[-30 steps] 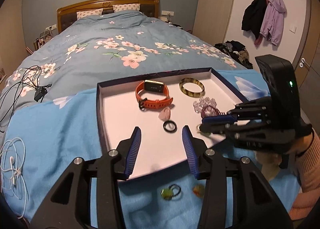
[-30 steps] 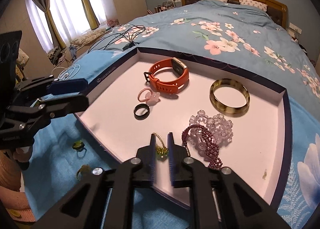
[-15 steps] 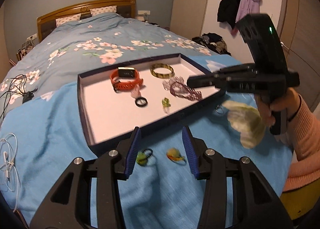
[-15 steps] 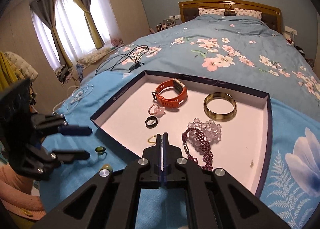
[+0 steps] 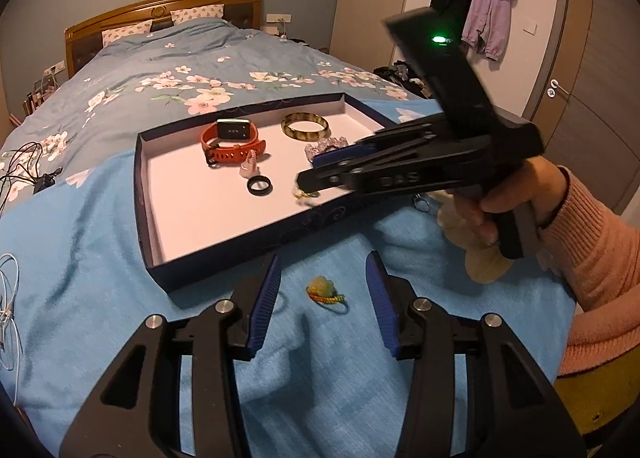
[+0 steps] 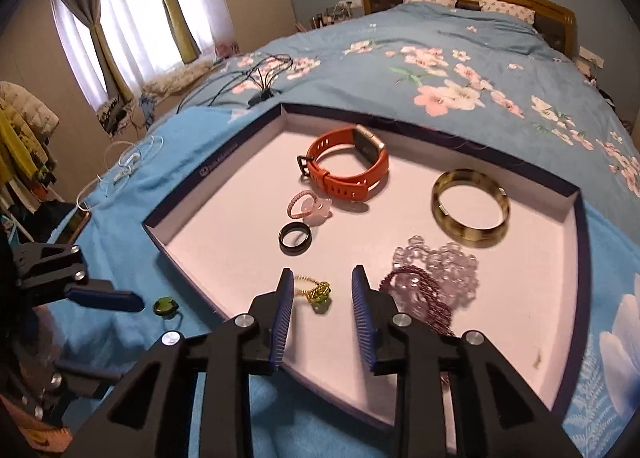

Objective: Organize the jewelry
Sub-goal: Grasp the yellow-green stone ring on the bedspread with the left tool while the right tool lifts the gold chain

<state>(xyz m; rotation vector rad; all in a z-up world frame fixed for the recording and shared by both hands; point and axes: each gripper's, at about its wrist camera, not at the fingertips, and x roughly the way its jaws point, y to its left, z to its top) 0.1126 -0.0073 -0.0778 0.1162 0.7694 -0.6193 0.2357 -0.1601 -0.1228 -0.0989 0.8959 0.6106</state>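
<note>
A dark blue tray point(image 6: 216, 173) with a white floor lies on the blue blanket. It holds an orange watch point(image 6: 348, 169), a horn bangle point(image 6: 470, 213), a black ring point(image 6: 295, 238), a pink ring point(image 6: 308, 209), clear beads point(image 6: 440, 262) and a purple bead bracelet point(image 6: 416, 294). My right gripper point(image 6: 323, 300) hovers over the tray's near edge. Its jaws are opening, and a green-gold ring point(image 6: 316, 292) lies untouched on the tray floor between the tips. My left gripper point(image 5: 322, 300) stands open over the blanket before the tray point(image 5: 224, 266), a yellow-orange ring point(image 5: 324, 290) lying between its fingers.
A green ring point(image 6: 166, 306) lies on the blanket left of the tray, near the left gripper's finger point(image 6: 106, 297). Black cables point(image 5: 28, 165) and white earphones point(image 5: 8, 298) lie to the left. A hand in a peach sleeve point(image 5: 600, 258) holds the right gripper point(image 5: 316, 181).
My left gripper has drawn back from the tray to the blanket, bringing the yellow-orange ring between its fingers. My right gripper pulled away shut, then came back over the green-gold ring with its jaws parted.
</note>
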